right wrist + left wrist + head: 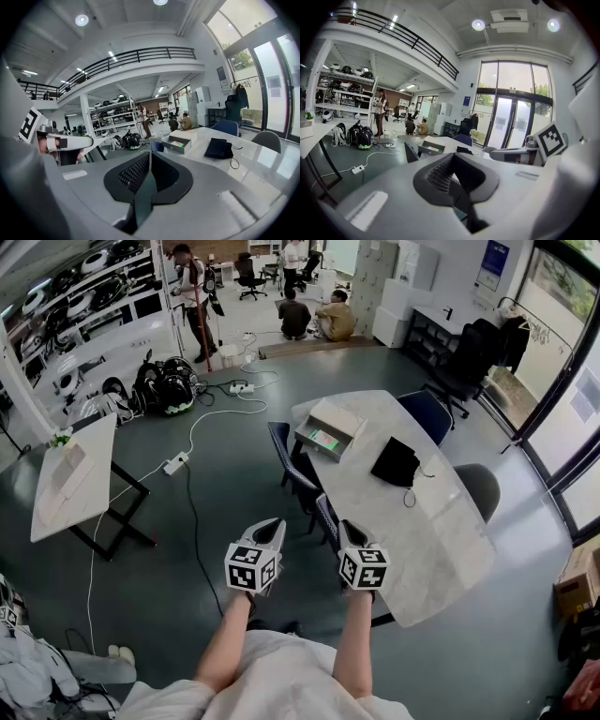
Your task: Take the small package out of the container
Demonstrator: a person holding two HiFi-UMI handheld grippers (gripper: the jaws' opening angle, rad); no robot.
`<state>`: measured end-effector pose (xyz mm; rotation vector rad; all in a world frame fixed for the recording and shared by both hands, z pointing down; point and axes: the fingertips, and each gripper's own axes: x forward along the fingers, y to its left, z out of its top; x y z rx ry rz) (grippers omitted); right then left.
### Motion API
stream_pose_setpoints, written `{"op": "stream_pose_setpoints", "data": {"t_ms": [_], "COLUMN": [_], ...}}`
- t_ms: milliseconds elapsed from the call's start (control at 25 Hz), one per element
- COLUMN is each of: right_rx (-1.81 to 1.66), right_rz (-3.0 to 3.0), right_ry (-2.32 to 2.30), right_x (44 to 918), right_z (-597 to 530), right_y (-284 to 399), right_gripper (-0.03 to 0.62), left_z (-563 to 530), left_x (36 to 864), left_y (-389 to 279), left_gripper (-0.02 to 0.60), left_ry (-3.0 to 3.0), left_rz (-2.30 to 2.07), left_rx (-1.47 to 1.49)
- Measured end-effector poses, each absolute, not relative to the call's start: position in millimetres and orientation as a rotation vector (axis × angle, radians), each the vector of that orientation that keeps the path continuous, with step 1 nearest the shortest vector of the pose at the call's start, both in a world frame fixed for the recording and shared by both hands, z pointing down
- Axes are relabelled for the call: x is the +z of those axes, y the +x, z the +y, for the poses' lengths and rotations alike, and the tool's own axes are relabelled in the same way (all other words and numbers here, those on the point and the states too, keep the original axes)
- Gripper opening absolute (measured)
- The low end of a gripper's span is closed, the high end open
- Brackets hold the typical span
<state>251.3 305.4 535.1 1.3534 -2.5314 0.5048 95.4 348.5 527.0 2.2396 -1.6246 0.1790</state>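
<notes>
Head view: the left gripper (pixel 274 527) and the right gripper (pixel 347 530) are held side by side above the grey floor (pixel 202 512), just off the near left edge of the white table (pixel 441 540). Each has its jaws pressed together and carries nothing. The container (pixel 343 418), an open box, sits at the far left edge of the tabletop, well apart from both tools. The small package (pixel 325 440) lies inside it. A black pouch (pixel 396 462) lies near the right edge. Blue chairs (pixel 286 460) stand along the left edge, between the tools and the container.

Left gripper view: the pads meet and hold nothing. The container (pixel 426 151) is ahead, with open floor to its left.

Right gripper view: the jaws are closed together and pinch nothing. Bare tabletop lies before the container (pixel 169 140) and the pouch.
</notes>
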Motion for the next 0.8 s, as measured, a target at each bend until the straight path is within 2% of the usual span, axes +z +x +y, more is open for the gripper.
{"op": "stream_pose_setpoints", "data": {"t_ms": [480,800], "right_rx": [0.528,0.513], "right_rz": [-2.596,-2.697], "right_ry": [1.344,1.27], "right_x": [534.0,530.1], "right_z": [303.0,303.3], "right_y": [261.3,246.3], "right_gripper": [-0.012,-0.002], "left_z": [348.9,360.2], "left_x": [532.0,541.3], "left_y": [106.2,75.6], "left_gripper": [0.052,0.052], "left_ry": [2.265,2.188], "left_rz": [-1.616,-1.676], "left_rx": [0.198,0.173]}}
